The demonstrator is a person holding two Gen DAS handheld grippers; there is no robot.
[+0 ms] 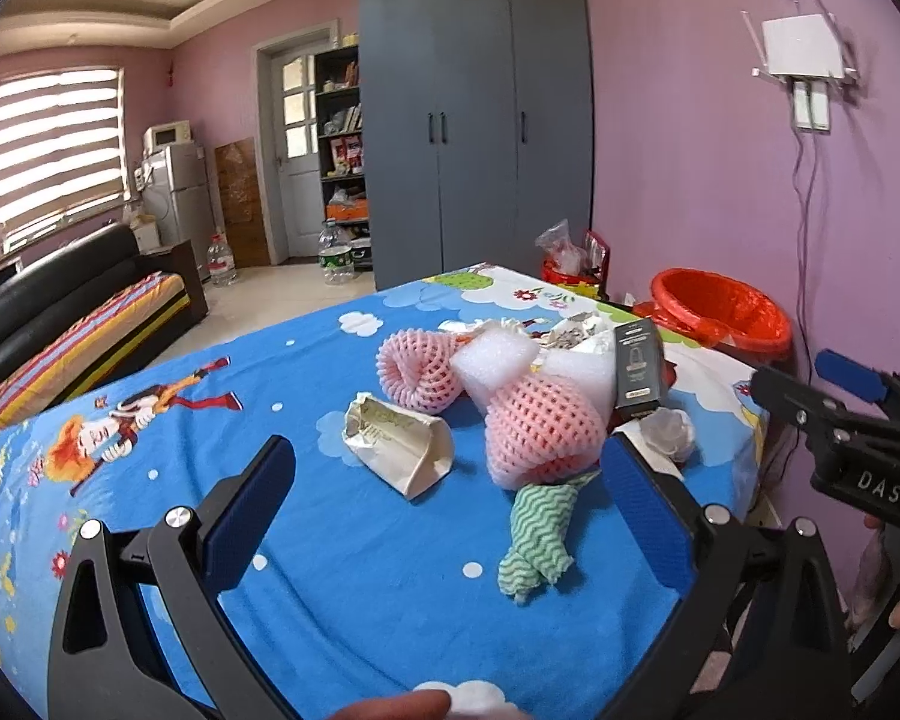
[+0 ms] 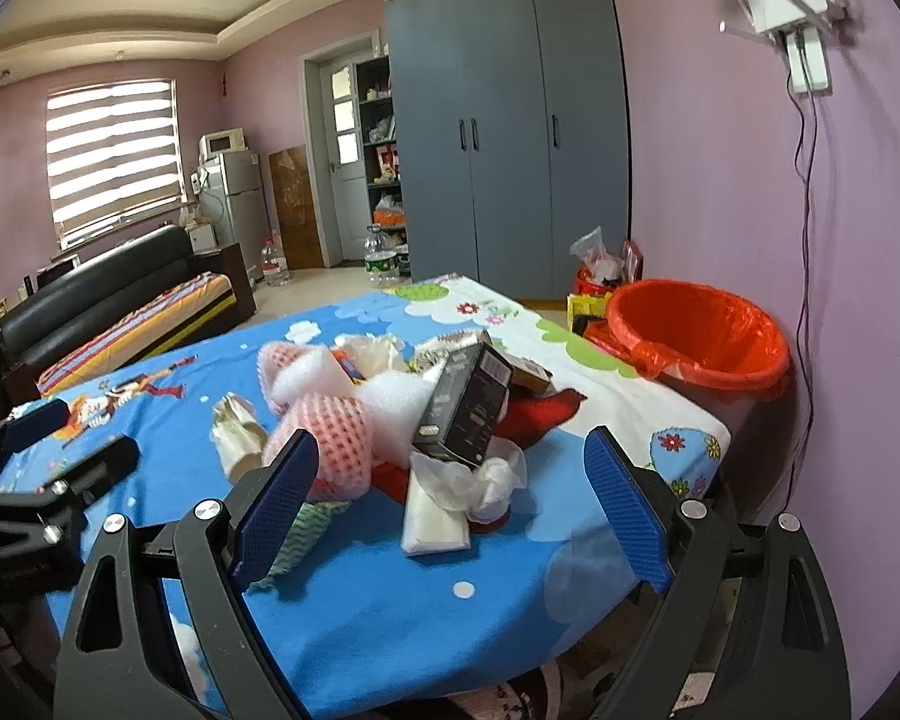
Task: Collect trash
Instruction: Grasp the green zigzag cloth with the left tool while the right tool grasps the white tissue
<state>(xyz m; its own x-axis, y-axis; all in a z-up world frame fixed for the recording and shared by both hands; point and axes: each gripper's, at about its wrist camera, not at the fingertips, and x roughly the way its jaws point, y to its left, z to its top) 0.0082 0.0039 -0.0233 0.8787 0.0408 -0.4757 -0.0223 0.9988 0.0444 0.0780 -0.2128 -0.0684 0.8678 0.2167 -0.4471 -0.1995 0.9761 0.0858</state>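
Observation:
A pile of trash lies on the blue cartoon tablecloth [image 1: 330, 510]: pink foam nets [image 1: 540, 426], white foam [image 1: 498, 354], a crumpled cream paper bag [image 1: 399, 444], a green wavy cloth [image 1: 537, 540], a black box [image 1: 639, 369] and white tissue [image 1: 669, 432]. A bin with a red liner [image 1: 723, 312] stands at the table's far right. My left gripper [image 1: 450, 492] is open and empty, just short of the bag and cloth. My right gripper [image 2: 456, 492] is open and empty, with the tissue [image 2: 468, 480], a white packet [image 2: 432, 522] and the black box [image 2: 465, 408] ahead of it; the bin [image 2: 699, 333] is to the right.
The purple wall [image 1: 720, 150] with a hanging cable runs along the right. A grey wardrobe [image 1: 474, 120] stands behind the table, with red bags [image 1: 570, 258] on the floor beside it. A black sofa [image 1: 60, 300] is at the left. The right gripper [image 1: 858, 438] shows at the left view's right edge.

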